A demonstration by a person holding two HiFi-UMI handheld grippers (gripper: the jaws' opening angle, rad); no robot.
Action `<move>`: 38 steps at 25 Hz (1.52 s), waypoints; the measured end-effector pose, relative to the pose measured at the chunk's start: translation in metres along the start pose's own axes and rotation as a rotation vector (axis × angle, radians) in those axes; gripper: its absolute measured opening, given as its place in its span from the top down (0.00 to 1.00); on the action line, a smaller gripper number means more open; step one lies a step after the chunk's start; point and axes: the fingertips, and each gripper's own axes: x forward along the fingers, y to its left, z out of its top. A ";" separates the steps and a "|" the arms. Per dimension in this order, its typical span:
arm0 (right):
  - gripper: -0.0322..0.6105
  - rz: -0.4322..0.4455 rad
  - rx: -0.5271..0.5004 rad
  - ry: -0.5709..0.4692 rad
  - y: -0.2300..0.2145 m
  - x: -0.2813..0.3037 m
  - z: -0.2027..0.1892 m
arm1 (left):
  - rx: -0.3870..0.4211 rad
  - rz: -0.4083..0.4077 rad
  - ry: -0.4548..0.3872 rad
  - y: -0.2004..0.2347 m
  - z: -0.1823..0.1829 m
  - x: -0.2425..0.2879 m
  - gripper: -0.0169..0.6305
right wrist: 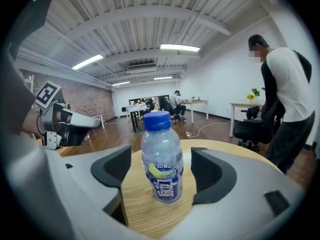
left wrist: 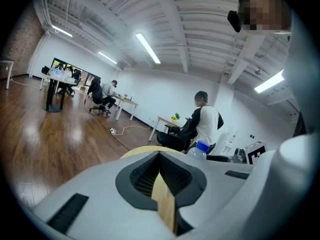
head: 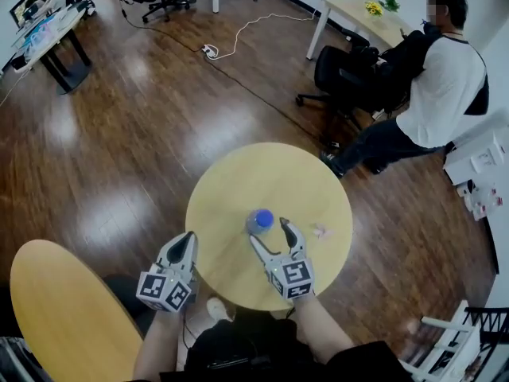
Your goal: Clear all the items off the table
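Bottle (right wrist: 161, 156) – clear plastic, blue screw cap on, with a blue-and-yellow label round its lower half – stands upright near the middle of the round wooden table (head: 238, 177). Whether it holds any liquid cannot be told through the cloudy wall. The right gripper (head: 268, 231) is level with it, jaws wide apart, with the bottle standing between them. There is a gap on each side and neither pad touches it. The left gripper (head: 188, 239) sits at the table's near left edge, well apart from the bottle. Its jaws are drawn together on nothing – only a sliver of tabletop shows beneath the tips. A small pink scrap (head: 320, 231) lies on the table, to the right of the right gripper.
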 end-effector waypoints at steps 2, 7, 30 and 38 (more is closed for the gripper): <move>0.35 -0.003 0.002 0.004 0.000 0.007 -0.005 | -0.010 0.018 0.025 0.006 -0.008 -0.001 0.97; 0.35 0.018 -0.010 0.012 -0.001 0.024 -0.014 | -0.029 0.033 0.050 0.009 -0.025 0.011 0.97; 0.37 0.000 -0.028 -0.029 -0.002 0.019 0.011 | 0.006 -0.045 0.013 -0.010 -0.004 0.026 0.97; 0.37 -0.089 -0.056 -0.170 0.003 -0.035 0.066 | 0.028 -0.093 -0.112 -0.023 0.047 -0.003 0.97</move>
